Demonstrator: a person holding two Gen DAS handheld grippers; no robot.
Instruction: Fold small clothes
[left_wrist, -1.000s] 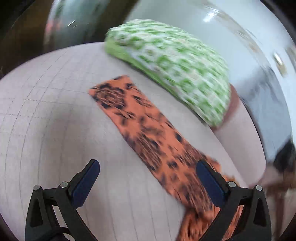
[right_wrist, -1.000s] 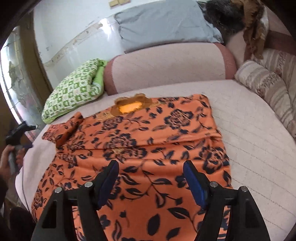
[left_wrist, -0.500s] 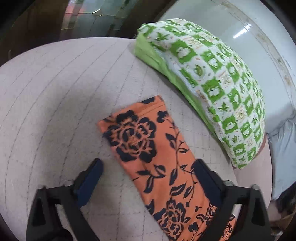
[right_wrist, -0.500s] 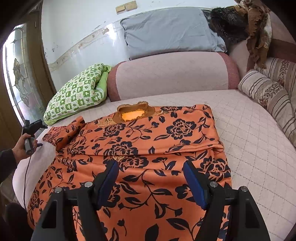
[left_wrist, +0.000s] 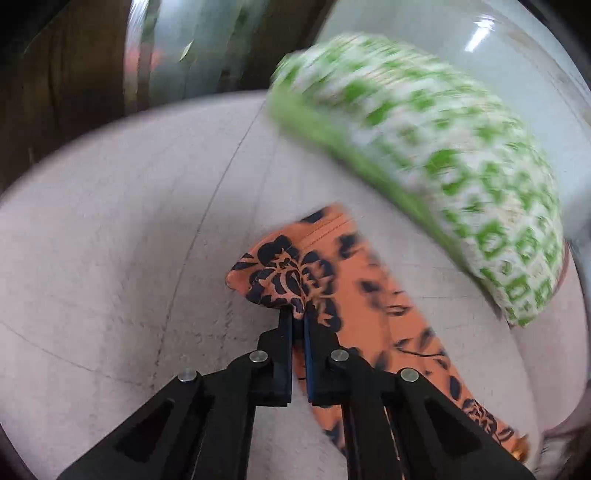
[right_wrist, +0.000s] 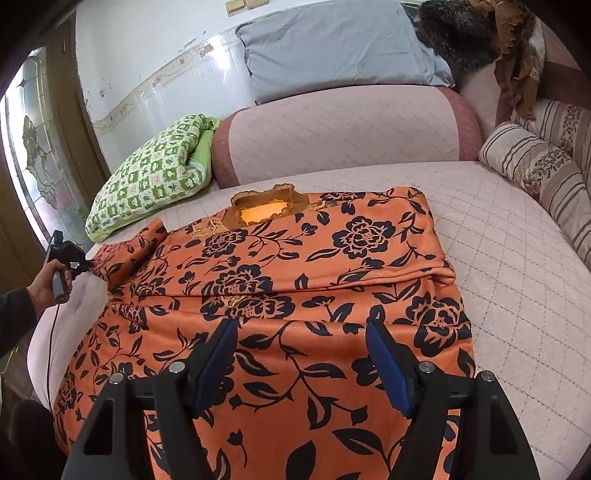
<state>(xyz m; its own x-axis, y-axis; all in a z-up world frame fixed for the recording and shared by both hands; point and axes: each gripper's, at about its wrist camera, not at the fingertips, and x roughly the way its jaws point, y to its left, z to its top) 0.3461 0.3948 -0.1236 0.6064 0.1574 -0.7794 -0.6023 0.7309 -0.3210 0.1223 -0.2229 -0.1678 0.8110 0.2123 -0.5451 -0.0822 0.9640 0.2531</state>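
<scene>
1. The left gripper (left_wrist: 298, 319) has its jaws clenched on the cuff of the orange floral garment's sleeve (left_wrist: 295, 280).
2. The right gripper (right_wrist: 301, 354) hovers with jaws released over the garment (right_wrist: 295, 280), touching nothing.
3. The garment lies spread on the quilted pink bed (right_wrist: 517, 258).
4. A green checked pillow (right_wrist: 147, 177) sits far left.
</scene>
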